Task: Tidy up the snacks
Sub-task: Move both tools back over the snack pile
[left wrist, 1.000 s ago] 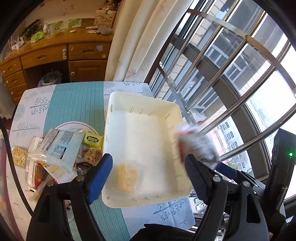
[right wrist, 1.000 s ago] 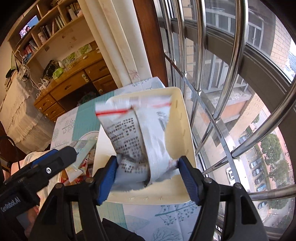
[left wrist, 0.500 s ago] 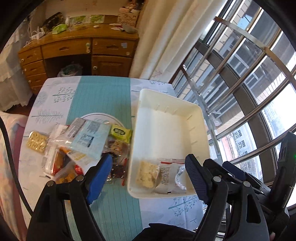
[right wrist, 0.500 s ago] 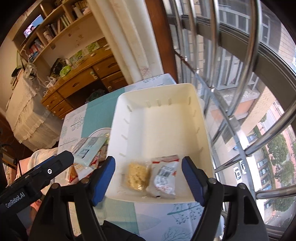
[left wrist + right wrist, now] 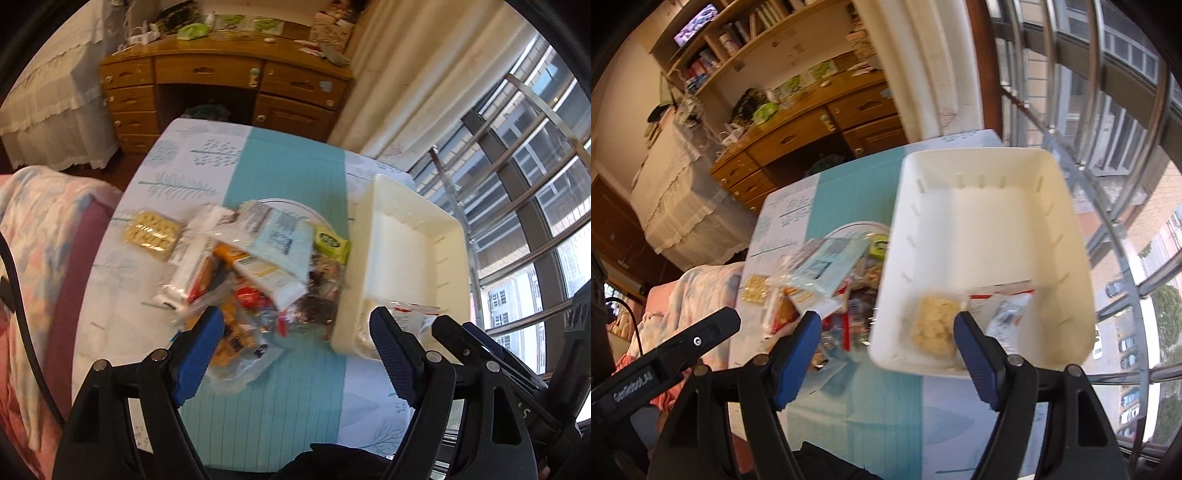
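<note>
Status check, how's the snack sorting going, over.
Left gripper open, empty, over the snack pile. Right gripper open, empty. Two packets in the white bin: yellow cracker pack, red-striped packet. Nothing in the way.

Both grippers are pointing steeply down, left gripper (image 5: 295, 334) and right gripper (image 5: 886, 338) gaping wide (nothing gripped in either).

Daylight entered through the window (image 5: 524, 206); glare washed out the white bin (image 5: 990, 236). Motion blur smeared both views; fisheye edges bent, corners vignetted.
</note>
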`<action>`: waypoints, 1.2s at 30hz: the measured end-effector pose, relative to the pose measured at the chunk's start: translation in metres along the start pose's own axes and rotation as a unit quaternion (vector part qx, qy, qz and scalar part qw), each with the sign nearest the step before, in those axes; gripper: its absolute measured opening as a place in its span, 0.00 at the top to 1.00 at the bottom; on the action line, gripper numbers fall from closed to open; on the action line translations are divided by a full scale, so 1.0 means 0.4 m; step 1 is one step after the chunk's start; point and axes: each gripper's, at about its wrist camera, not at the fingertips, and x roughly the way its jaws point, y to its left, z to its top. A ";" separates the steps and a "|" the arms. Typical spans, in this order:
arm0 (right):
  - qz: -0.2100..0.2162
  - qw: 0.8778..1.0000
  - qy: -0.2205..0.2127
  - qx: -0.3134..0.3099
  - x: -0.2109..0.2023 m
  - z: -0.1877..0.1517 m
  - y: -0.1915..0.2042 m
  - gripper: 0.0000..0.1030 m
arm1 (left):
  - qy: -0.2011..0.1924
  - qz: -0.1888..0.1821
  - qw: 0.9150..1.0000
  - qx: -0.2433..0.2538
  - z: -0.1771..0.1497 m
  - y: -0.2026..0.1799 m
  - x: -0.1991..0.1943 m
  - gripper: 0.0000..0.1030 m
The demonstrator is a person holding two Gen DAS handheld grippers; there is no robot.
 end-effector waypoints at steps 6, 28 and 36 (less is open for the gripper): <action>0.029 0.999 0.007 -0.024 0.028 -0.023 0.068 0.27 | 0.018 0.033 0.999 -0.025 -0.003 0.118 -0.009 0.21; 0.034 0.995 0.059 -0.076 0.198 -0.149 0.302 0.06 | 0.131 0.074 0.989 0.018 0.111 0.435 0.116 0.11; 0.006 0.990 0.084 -0.115 0.291 -0.196 0.350 0.05 | 0.182 0.070 0.978 0.073 0.178 0.483 0.233 0.04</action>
